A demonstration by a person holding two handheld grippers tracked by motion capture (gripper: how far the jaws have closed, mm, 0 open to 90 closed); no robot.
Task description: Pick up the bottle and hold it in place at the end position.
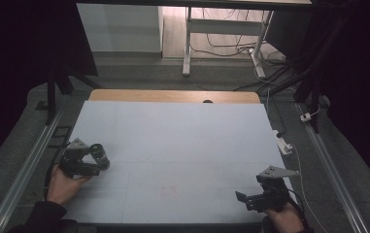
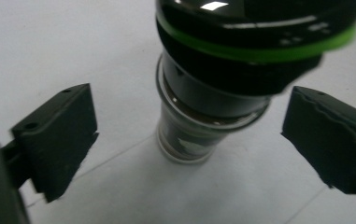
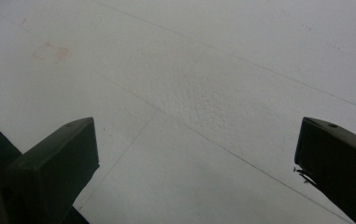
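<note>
A dark, glossy cylindrical object with a bright green band around it (image 2: 255, 46) lies on the pale grey tabletop (image 1: 173, 141) near its left edge, looking much like a camera lens or a stubby bottle: a wide black barrel carries the green ring, then it steps down through a thin silvery rim to a narrower collar, and ends in a paler, slightly see-through tip that rests against the table surface. A highlight glints on the shiny black end nearest the camera in the left gripper view. From above it reads as a short black barrel (image 1: 100, 154) lying tilted, one end pointing toward the table's far side. The left gripper (image 2: 189, 140) sits right at it, its two black jaws spread wide, one on each side of the narrow collar, with clear gaps between pads and object, so nothing is clamped. A hand (image 1: 66, 187) in a dark sleeve holds that gripper from the near edge. Well apart, at the table's near right corner, the right gripper (image 1: 243, 199) hangs low over bare tabletop, its jaws likewise wide apart and holding nothing; a faint reddish smudge (image 3: 49, 52) marks the surface ahead of it. Beyond the table, white desk legs (image 1: 187, 43) and loose cables (image 1: 231, 46) stand on the floor.
</note>
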